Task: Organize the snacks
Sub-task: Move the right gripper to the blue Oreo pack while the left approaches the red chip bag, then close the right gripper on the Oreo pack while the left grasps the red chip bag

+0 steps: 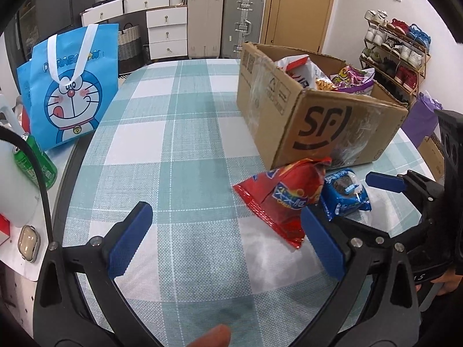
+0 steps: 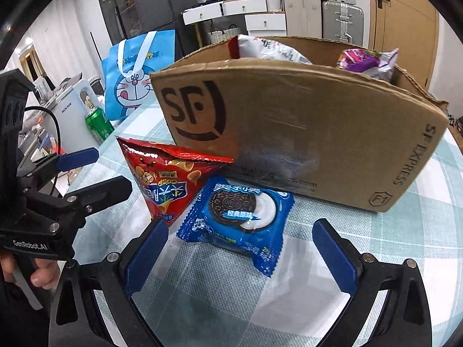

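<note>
Both sets of jaws released, gripping nothing. Right gripper [image 2: 240, 256] low over table [image 2: 390, 237], cookie pack [image 2: 237, 217] just ahead of fingertips. Red chip bag [image 2: 165, 179] touching cookie pack, both against cardboard box [image 2: 303, 127]. Left gripper [image 1: 225, 237] beside chip bag, over bare cloth. Box holding more snack bags [image 1: 332, 78].

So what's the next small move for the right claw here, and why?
Probably ease the open right claw forward and down over the blue cookie packet. The packet lies flat on the tablecloth just ahead of the blue pads, beside the red chip bag, outside the cardboard box.
</note>
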Motion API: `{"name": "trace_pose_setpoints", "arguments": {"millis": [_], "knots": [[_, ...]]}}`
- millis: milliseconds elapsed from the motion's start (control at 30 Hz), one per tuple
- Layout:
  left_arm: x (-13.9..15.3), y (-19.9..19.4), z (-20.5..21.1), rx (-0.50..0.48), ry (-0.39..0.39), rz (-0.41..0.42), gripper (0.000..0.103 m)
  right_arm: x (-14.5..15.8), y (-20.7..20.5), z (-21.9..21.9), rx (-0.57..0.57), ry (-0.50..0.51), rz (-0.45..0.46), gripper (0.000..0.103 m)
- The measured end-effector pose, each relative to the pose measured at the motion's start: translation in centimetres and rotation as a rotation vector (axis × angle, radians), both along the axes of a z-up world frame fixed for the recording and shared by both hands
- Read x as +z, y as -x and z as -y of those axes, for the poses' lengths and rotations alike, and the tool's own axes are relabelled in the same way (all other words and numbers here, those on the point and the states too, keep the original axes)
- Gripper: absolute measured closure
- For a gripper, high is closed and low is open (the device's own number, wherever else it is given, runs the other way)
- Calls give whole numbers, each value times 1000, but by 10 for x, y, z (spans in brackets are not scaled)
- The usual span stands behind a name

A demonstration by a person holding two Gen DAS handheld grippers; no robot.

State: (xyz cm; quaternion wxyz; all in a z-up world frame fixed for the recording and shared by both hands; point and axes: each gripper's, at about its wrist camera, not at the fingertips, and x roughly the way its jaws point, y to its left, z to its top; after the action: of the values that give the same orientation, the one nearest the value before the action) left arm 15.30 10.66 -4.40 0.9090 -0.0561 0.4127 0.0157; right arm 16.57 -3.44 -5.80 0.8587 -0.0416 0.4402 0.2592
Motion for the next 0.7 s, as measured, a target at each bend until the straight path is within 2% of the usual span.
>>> {"name": "trace_pose_setpoints", "arguments": {"millis": [167, 233, 333, 400, 500, 567, 600, 700], "knots": [[-1, 0, -5, 9, 18, -4, 1, -3, -3, -12, 6, 17, 8, 3], [-1, 1, -5, 8, 17, -5, 1, -4, -5, -14, 7, 11, 5, 8], [-1, 0, -5, 5, 16, -6, 1, -7, -9, -18, 12, 11, -7, 24], [-2, 0, -3, 0, 13, -9, 1, -7, -8, -20, 12, 5, 0, 28], [-4, -2, -1, -4, 9, -14, 1, -6, -7, -11, 0, -23, -10, 45], [-6, -2, 2, -8, 9, -16, 1, -5, -6, -1, -6, -48, -14, 52], [-6, -2, 2, -9, 9, -17, 1, -4, -6, 1, -6, -57, -16, 56], [-7, -3, 5, -14, 7, -19, 1, -4, -4, 5, -8, -59, -7, 57]]}}
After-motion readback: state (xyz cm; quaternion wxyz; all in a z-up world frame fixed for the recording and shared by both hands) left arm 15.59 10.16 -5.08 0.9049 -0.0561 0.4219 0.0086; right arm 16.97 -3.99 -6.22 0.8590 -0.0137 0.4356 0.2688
